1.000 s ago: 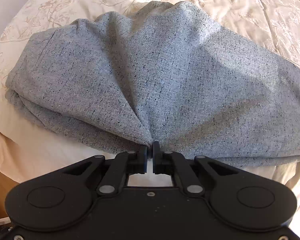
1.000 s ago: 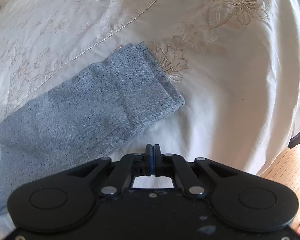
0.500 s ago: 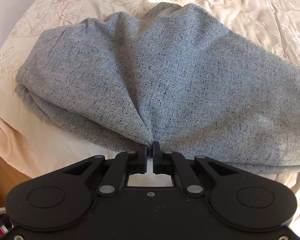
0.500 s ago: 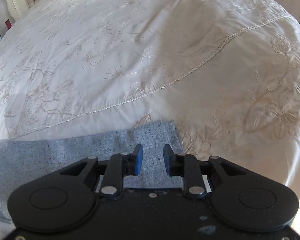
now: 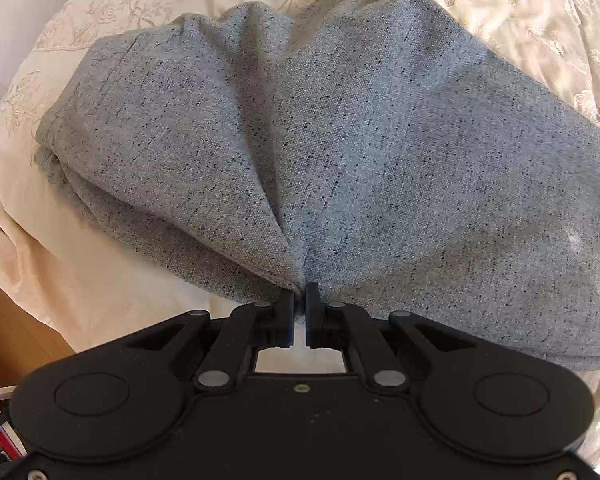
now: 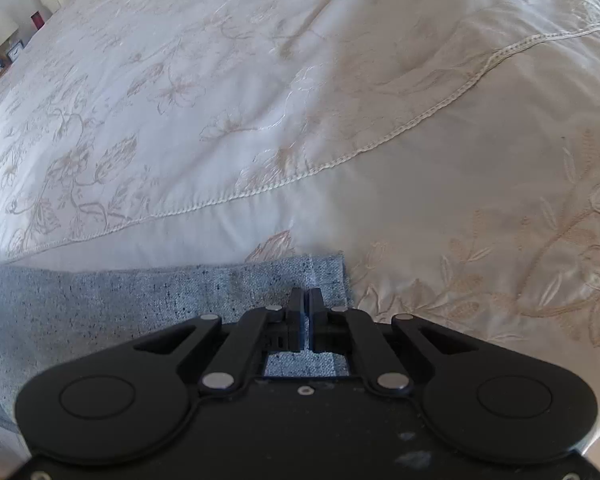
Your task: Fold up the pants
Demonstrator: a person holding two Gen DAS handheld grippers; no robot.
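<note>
Right now I see the left hand-held gripper clamped on the near edge of the grey pants, a pinch of cloth caught between its nearly closed jaws. From that pinch the fabric fans away toward twelve o'clock, with folds running out to ten and two o'clock, and its folded, layered end lies at about nine o'clock. The pants rest on the bed, whose cream embroidered cover shows all around them.

On my other camera, the right hand-held gripper has its jaws drawn together over a pant leg end. The hem corner lies at about one o'clock just past the fingertips, and the leg stretches off toward nine o'clock. Whether cloth is actually pinched there I cannot tell.
</note>
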